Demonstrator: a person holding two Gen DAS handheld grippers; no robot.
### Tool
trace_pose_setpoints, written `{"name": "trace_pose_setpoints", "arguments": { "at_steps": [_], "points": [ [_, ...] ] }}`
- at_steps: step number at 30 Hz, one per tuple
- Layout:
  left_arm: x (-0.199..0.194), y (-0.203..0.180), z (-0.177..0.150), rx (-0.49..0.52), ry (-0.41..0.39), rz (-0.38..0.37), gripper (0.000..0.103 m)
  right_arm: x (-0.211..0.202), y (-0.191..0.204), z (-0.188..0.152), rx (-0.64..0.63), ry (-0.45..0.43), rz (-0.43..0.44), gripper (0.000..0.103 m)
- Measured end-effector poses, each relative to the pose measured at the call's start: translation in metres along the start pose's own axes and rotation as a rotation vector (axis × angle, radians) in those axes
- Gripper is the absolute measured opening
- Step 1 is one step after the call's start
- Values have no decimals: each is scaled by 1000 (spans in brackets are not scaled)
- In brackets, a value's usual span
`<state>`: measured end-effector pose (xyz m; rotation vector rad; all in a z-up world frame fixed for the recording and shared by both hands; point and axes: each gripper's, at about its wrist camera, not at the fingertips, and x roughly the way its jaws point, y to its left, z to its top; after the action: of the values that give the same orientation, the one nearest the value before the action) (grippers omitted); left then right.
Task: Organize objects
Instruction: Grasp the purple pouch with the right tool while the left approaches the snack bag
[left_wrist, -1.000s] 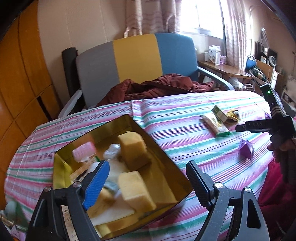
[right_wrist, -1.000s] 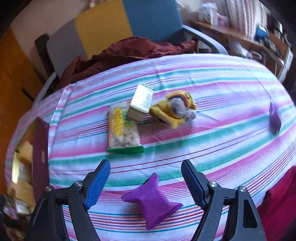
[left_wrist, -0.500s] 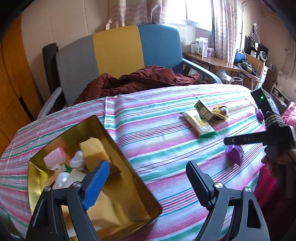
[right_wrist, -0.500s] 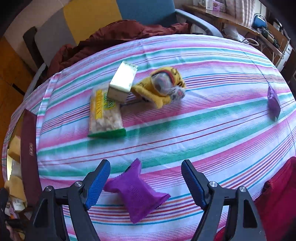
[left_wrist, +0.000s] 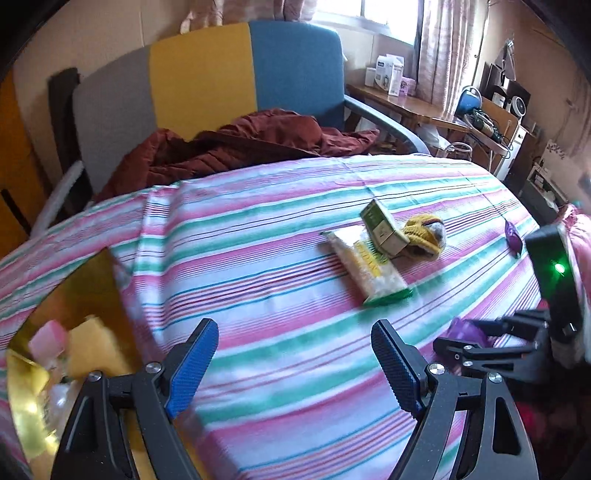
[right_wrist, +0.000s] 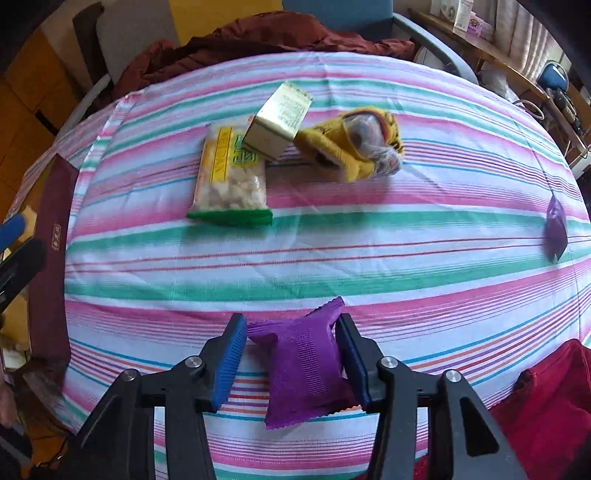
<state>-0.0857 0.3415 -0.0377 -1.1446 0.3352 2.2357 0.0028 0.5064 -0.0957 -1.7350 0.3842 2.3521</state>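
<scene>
Now the right tool (right_wrist: 291, 354), jaws just closed, pinches the purple packet (right_wrist: 304, 363) between its pads.

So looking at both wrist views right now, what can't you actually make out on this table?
- Gold box contents: left wrist view, blurred and cut off by the frame edge; only a pink piece and a yellow block read.
- Print on the small carton: both views, too small.
- Purple packet in the right gripper: its sides are covered by the pads, which have just been closing on it.
- Second purple packet: right wrist view, distorted at the edge.
</scene>
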Motion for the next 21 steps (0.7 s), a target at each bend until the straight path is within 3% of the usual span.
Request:
{"name": "trace_pose_setpoints", "arguments": {
  "at_steps": [4,9,12,15,21],
  "points": [
    [24,-12,14,-7,28,-30,85,-10,-14,1,70,-55,-5,27],
    [55,-32,27,16,68,-52,85,-10,-42,3,206,-67,-16,25],
    [74,-40,33,21,90,-52,85,-7,-57,3,292,-46,1,32],
    [91,-47,37,22,112,-54,85,-14,-73,3,390,-87,47,44],
    [114,-54,42,34,123,-32,85,-19,-90,0,483,-117,88,48]
  ]
}}
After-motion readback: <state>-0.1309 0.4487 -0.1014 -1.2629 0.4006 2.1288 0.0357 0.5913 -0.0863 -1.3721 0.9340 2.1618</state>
